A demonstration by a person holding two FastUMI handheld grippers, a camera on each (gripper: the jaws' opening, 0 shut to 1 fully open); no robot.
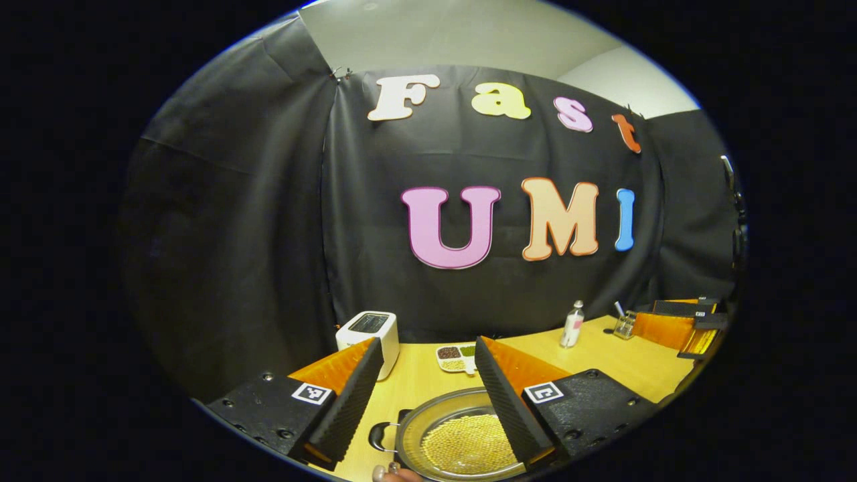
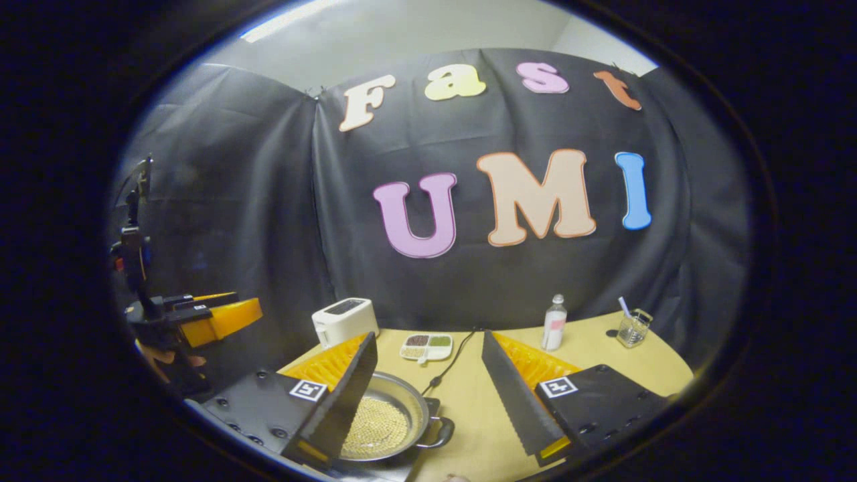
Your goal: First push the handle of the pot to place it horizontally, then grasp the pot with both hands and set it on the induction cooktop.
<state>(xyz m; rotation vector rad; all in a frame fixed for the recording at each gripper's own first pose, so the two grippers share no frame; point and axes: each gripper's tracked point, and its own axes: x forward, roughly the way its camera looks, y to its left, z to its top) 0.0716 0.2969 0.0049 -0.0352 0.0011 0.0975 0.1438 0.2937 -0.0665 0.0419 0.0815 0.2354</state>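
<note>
A round metal pot (image 1: 410, 432) filled with small yellow beans lies low in the left gripper view, its dark loop handle (image 1: 380, 436) pointing left. My left gripper (image 1: 428, 349) hovers above it, open, with the pot's rim under its right finger. In the right gripper view the pot (image 2: 416, 404) rests on a flat black cooktop (image 2: 432, 406), its other handle (image 2: 440, 432) pointing right. My right gripper (image 2: 428, 341) is open with nothing between its fingers; its left finger covers part of the pot. The left gripper (image 2: 211, 314) hangs at far left, and the right gripper (image 1: 686, 321) at far right.
On the wooden table (image 2: 469, 402) behind the pot stand a white toaster (image 2: 343, 320), a small divided tray of beans (image 2: 426, 347), a bottle (image 2: 554, 323) and a glass with a spoon (image 2: 633, 328). A black cable (image 2: 450, 367) runs back from the cooktop. A fingertip (image 1: 388, 472) shows at the bottom edge.
</note>
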